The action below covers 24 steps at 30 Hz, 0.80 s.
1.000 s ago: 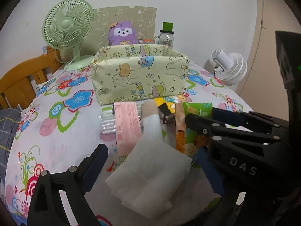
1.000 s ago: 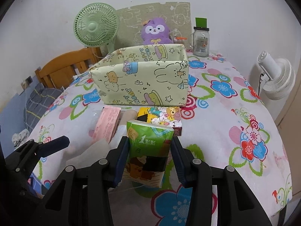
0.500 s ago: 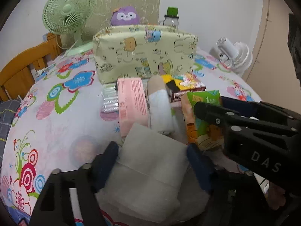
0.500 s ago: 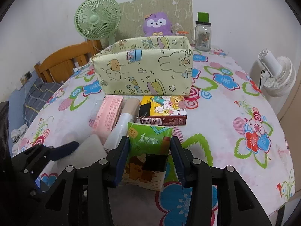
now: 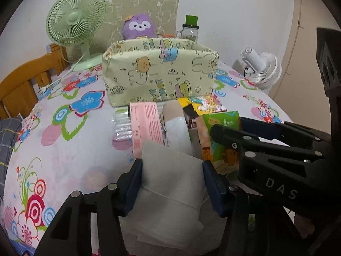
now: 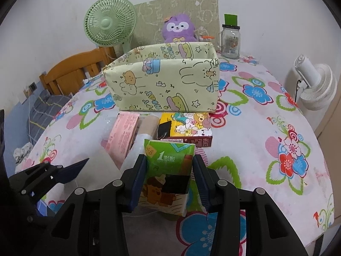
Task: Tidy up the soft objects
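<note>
Early stage: left gripper (image 5: 171, 181) fingers pinched the white folded tissue stack (image 5: 170, 183), right gripper (image 6: 170, 181) fingers pinched the green tissue pack (image 6: 169, 170), yellow-green cartoon-print fabric bin (image 6: 164, 85) at frame centre apparently empty, other packs on the surface (image 6: 266, 128).

Ahead, centre of frame: the storage box (image 6: 164, 85) stands across the path, its top open.
Before the box: a pink packet (image 6: 122, 136), a beige roll (image 6: 147, 125) and a cartoon carton (image 6: 187, 130) crowd the cloth, touching or just beside one another.
Behind the box, upper frame: a green fan (image 6: 109, 22), a purple plush toy (image 6: 178, 29) and a glass jar (image 6: 231, 40) line the wall.
Right of frame: bare flowered tablecloth (image 6: 266, 140) gives open passage; a white fan (image 6: 315, 85) stands beyond the table edge.
Left of frame: open cloth beside the box, a wooden chair (image 5: 23, 81) at the edge.
</note>
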Each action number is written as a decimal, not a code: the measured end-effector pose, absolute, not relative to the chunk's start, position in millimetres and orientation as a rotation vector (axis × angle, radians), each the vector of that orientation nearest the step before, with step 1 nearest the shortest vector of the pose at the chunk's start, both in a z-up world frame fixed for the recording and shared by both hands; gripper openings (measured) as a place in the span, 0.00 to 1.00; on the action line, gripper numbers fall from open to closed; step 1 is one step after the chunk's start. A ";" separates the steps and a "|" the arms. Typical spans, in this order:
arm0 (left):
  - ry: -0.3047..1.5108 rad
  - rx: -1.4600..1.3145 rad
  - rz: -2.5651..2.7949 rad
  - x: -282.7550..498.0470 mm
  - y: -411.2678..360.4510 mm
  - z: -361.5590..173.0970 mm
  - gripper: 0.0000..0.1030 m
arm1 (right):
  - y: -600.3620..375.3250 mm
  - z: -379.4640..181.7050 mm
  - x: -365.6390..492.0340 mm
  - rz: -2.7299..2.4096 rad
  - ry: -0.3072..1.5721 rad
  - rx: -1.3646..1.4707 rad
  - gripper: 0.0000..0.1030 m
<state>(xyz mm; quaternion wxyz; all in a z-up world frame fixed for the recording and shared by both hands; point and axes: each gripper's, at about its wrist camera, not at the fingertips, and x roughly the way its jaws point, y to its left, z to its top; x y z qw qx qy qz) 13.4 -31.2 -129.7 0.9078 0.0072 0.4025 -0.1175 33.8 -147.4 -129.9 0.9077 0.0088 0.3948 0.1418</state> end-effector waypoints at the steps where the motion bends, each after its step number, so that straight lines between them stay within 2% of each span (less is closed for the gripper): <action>1: 0.826 0.015 -0.240 13.9 -30.8 -127.8 0.56 | -147.4 -129.1 34.0 0.293 0.813 0.019 0.46; 11: 0.788 0.020 -0.236 21.8 -32.0 -113.5 0.56 | -150.1 -116.8 39.8 0.286 0.781 0.023 0.43; 24: 0.850 0.032 -0.236 26.6 -34.3 -133.8 0.56 | -144.4 -144.9 50.4 0.277 0.877 0.004 0.45</action>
